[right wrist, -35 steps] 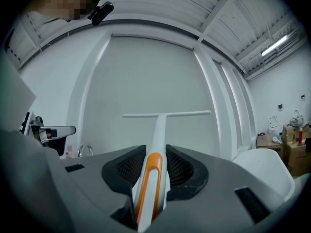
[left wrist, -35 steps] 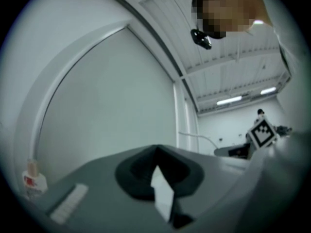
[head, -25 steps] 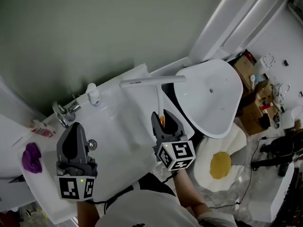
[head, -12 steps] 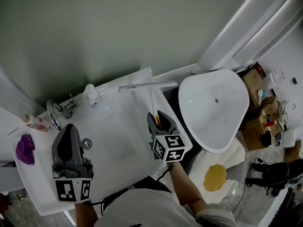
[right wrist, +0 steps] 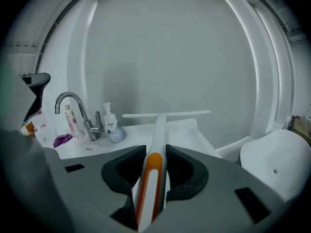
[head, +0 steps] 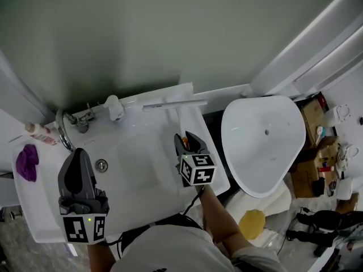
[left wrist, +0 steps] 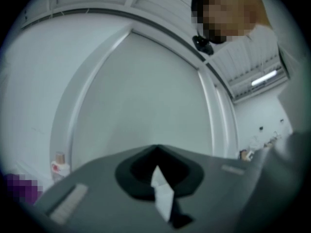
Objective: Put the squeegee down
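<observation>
Squeegee (head: 174, 105) trouble, read from the left: the left tongs (head: 76, 154) are pressed together, empty and low over the sink (head: 39, 208), so they cannot steady anything. The blade sits at the sink's back ledge, near the soap bottle (head: 115, 108). Lowered crooked, it could nudge that bottle or slide into the basin. I cannot tell whether it touches the ledge. Further right the ledge ends beside the toilet (head: 266, 146), so a release there could drop it off the edge. The right tongs (head: 189, 137) pinch the orange-striped handle, with the blade crosswise well ahead of their tips.
</observation>
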Available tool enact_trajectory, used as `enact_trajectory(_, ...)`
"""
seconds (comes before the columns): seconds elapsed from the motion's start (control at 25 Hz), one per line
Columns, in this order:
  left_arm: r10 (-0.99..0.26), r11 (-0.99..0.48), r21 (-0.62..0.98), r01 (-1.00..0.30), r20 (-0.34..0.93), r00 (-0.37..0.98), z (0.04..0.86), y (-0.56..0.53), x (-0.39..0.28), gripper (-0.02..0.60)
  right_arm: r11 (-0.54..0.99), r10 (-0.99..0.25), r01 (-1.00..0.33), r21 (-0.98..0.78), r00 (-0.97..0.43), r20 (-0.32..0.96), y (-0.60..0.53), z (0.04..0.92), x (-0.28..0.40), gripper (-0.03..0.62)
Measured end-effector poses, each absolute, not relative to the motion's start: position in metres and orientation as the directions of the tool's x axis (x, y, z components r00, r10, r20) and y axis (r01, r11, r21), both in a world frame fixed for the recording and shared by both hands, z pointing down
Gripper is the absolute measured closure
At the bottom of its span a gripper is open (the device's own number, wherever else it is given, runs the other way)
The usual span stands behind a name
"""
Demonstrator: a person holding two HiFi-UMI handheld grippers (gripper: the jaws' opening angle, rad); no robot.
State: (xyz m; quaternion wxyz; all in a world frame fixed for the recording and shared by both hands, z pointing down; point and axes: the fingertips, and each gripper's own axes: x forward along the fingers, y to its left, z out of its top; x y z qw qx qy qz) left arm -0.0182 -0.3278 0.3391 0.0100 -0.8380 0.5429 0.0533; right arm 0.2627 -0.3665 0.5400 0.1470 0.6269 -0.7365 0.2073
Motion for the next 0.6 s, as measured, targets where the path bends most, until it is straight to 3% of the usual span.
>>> enact_trajectory(0.6, -0.959, -0.280, 0.012, -0.960, -0.036, 0.279, 0.353, -0.319, -0.031, 0.574, 0.191, -0.767, -0.970, -0.152, -0.245, 0.593, -0.400, 0.603, 0.254, 0.471)
